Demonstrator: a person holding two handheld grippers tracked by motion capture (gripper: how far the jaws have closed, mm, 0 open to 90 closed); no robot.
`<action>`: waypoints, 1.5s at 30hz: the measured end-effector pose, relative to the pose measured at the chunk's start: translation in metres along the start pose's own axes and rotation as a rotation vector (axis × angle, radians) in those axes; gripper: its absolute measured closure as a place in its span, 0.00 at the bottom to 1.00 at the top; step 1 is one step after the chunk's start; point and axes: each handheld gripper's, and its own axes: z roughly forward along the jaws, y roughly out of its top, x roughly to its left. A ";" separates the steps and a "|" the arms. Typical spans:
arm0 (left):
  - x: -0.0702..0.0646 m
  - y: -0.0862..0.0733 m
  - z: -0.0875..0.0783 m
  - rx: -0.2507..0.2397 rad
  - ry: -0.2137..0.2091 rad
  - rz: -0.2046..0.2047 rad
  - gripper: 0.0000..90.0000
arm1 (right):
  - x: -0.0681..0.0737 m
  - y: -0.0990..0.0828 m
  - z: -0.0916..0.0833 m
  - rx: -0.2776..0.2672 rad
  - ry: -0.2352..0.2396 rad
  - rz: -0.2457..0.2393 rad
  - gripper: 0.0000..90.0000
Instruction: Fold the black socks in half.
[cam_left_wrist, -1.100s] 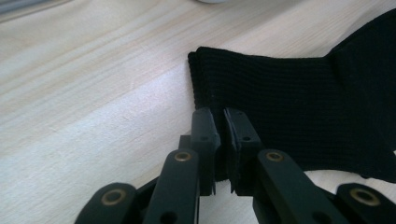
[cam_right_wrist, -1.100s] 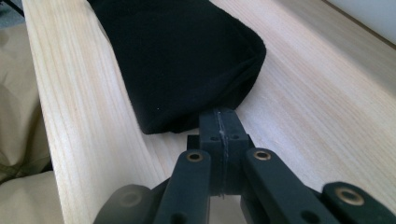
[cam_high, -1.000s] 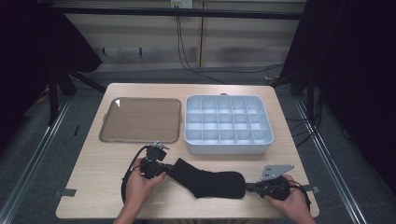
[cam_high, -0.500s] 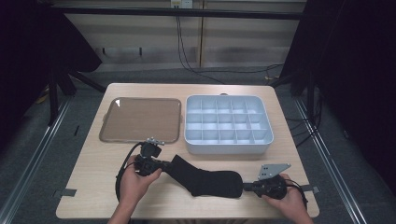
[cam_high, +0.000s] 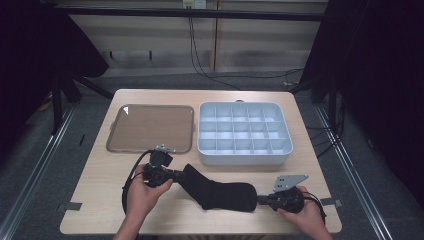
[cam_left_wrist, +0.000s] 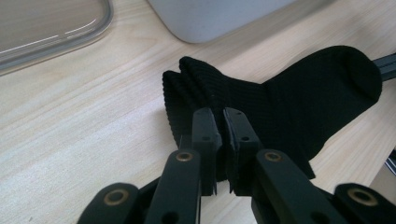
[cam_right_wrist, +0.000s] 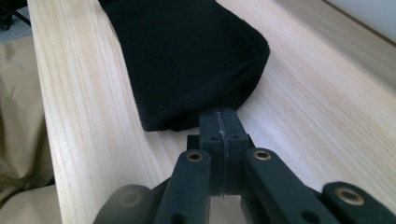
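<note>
A black sock (cam_high: 220, 192) lies along the table's front, cuff to the left and toe to the right. My left gripper (cam_high: 182, 176) is shut on the ribbed cuff, holding it a little off the wood. In the left gripper view its jaws (cam_left_wrist: 222, 116) pinch the fabric of the sock (cam_left_wrist: 289, 102). My right gripper (cam_high: 260, 201) is shut at the toe end. In the right gripper view its jaws (cam_right_wrist: 219, 116) are pressed flat together with their tips against the edge of the sock (cam_right_wrist: 187, 60); no fabric shows between them.
A pale blue-grey box (cam_high: 245, 159) with several small compartments stands just behind the sock, at the right. A clear brownish lid (cam_high: 150, 127) lies flat to its left. The table's front edge (cam_right_wrist: 51, 154) runs close by the right gripper.
My left gripper has risen a little with the cuff, so that end of the sock is lifted. The right gripper and the toe have stayed in place.
</note>
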 end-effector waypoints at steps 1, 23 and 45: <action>-0.001 0.001 -0.001 0.002 0.000 0.007 0.93 | 0.000 0.000 0.000 -0.002 0.000 -0.001 1.00; -0.017 0.007 -0.003 0.021 -0.018 0.045 0.93 | 0.003 0.008 0.008 0.000 -0.001 -0.002 1.00; -0.026 0.015 -0.007 0.028 -0.040 0.054 0.93 | 0.006 0.012 0.013 -0.004 -0.002 0.010 1.00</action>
